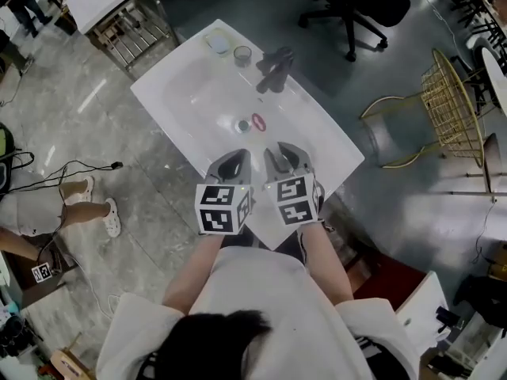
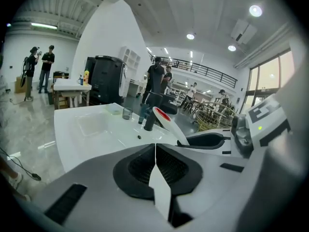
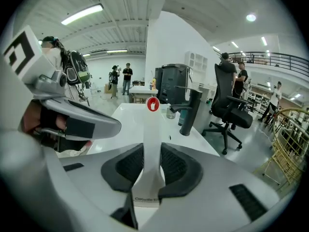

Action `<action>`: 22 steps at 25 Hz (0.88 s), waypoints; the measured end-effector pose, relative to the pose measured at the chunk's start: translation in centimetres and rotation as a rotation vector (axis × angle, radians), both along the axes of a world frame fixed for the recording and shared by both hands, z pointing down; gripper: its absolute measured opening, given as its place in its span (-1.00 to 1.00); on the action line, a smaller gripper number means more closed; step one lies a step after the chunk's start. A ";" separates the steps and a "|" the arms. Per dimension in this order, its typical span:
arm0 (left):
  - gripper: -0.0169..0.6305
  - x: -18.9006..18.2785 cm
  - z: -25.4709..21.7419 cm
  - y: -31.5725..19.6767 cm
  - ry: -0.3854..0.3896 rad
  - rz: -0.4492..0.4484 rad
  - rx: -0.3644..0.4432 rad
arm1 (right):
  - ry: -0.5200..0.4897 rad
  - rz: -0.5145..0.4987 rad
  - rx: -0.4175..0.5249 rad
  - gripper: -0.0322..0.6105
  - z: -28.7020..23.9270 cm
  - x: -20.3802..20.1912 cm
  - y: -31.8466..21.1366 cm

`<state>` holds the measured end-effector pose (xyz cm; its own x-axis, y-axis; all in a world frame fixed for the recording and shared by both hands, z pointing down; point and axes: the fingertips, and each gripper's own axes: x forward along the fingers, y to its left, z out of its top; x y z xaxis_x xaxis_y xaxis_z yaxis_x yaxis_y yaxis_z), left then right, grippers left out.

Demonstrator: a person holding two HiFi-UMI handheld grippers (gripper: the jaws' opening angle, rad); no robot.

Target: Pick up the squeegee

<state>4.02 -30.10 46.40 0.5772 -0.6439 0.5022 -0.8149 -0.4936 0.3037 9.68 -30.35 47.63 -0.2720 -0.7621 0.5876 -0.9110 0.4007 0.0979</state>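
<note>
squeegee [image 3: 151, 124]: blade end hidden below right gripper [image 3: 152, 151], jaws pinching its white handle. left gripper [image 2: 155, 151] jaws pressed together. faucet [image 1: 275, 68], cup [image 1: 242, 55] at desk's [image 1: 317, 133] far end.

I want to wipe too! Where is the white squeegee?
In the right gripper view, the white plastic squeegee with a red ring is clamped in the right hand-held gripper, over the white sink.
</note>
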 end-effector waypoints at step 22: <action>-0.86 3.1 -6.1 2.8 0.108 0.072 0.144 | 0.016 0.160 0.207 -0.57 -8.2 3.5 4.5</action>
